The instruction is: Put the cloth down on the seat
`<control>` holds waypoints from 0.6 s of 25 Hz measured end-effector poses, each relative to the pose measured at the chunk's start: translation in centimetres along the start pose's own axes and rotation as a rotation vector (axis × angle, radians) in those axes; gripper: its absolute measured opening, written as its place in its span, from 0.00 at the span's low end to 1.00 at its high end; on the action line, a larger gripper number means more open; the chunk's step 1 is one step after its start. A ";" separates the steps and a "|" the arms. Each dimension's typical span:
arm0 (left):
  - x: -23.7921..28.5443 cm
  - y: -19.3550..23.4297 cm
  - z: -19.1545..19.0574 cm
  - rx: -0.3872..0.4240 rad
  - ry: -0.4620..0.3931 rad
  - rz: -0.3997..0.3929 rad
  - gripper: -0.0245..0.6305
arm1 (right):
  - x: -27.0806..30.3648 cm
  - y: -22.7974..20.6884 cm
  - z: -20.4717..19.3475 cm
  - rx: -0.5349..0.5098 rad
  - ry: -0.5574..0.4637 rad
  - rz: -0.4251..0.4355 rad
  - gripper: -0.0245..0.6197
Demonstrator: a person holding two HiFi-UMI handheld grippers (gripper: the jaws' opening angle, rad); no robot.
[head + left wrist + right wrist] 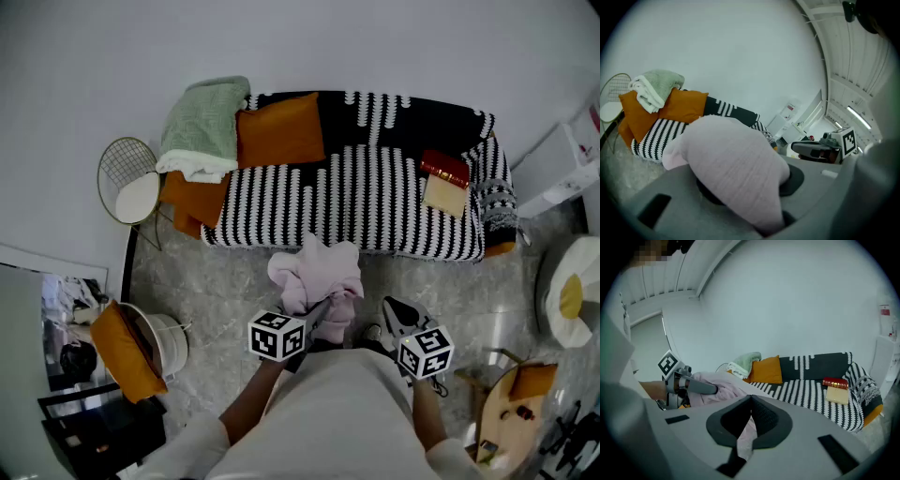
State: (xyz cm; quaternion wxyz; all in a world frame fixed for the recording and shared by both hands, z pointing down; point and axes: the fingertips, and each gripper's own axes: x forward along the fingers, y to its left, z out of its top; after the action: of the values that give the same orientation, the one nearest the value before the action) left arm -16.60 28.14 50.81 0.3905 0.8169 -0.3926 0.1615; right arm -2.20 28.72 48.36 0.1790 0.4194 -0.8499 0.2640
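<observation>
A bunched pale pink cloth hangs over the floor just in front of the striped sofa seat. My left gripper is shut on the cloth from below. In the left gripper view the cloth covers the jaws entirely. My right gripper is beside it on the right, with its pads together. In the right gripper view a thin strip of the pink cloth shows between the pads. The left gripper and the rest of the cloth sit at left in that view.
On the sofa lie orange cushions, a green blanket, and a red book on a tan one. A wire chair and a white basket stand at left. A white cabinet stands at right.
</observation>
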 end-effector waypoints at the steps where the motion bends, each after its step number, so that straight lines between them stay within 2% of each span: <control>1: 0.0 0.4 0.2 0.006 0.001 -0.002 0.28 | 0.4 0.1 0.0 0.000 0.000 -0.002 0.05; 15: -1.5 2.5 0.5 0.036 0.054 -0.070 0.28 | 2.7 2.3 -0.4 0.064 -0.015 -0.053 0.05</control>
State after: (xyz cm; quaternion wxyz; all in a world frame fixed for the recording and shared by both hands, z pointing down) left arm -19.51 27.55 50.92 0.3918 0.8323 -0.3499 0.1767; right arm -5.63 28.51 49.39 0.1663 0.4493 -0.8309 0.2829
